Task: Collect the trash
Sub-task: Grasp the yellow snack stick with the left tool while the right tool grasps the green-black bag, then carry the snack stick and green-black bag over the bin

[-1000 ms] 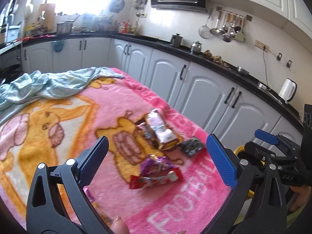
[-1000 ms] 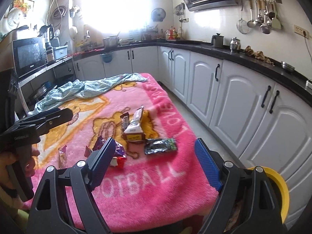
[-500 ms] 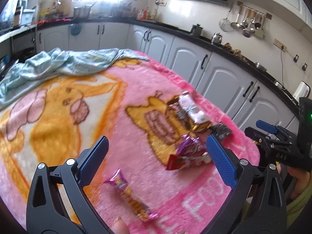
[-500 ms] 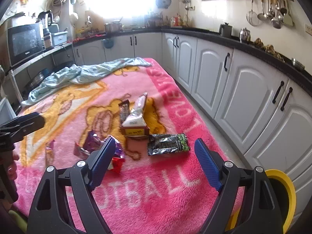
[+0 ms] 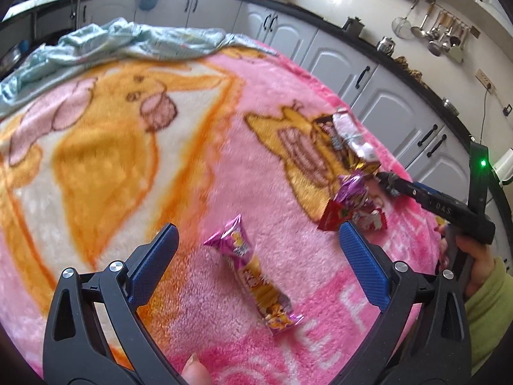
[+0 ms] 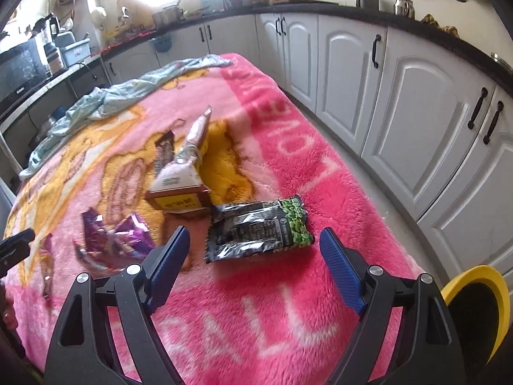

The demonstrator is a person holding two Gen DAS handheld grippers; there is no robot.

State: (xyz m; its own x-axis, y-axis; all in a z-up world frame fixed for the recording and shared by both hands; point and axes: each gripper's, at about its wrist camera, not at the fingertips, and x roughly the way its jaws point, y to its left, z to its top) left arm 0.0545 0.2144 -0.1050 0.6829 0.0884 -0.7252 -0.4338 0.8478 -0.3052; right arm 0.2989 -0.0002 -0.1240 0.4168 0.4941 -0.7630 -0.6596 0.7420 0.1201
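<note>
Several snack wrappers lie on a pink cartoon blanket (image 5: 224,166). My left gripper (image 5: 256,240) hangs open just above a long pink-and-yellow wrapper (image 5: 253,276), which lies between its blue fingers. My right gripper (image 6: 253,247) is open too, low over a black-and-green packet (image 6: 259,227). Beyond that packet rest a pink-and-brown bag (image 6: 182,176) and a crumpled purple wrapper (image 6: 112,240). In the left wrist view the purple wrapper (image 5: 352,189) sits on a red one (image 5: 340,216), with the right gripper's black body (image 5: 442,205) beside them.
A crumpled light-blue cloth (image 6: 105,102) covers the blanket's far end. A yellow-rimmed bin (image 6: 481,308) stands on the floor off the table's right corner. White cabinets (image 6: 416,112) and a dark counter run along the right. A green sleeve (image 5: 490,317) shows at the right.
Both grippers have sunk toward the blanket and tilted downward. The long pink wrapper now lies between the left fingers, and the black-and-green packet sits closer between the right fingers. Both stay open.
</note>
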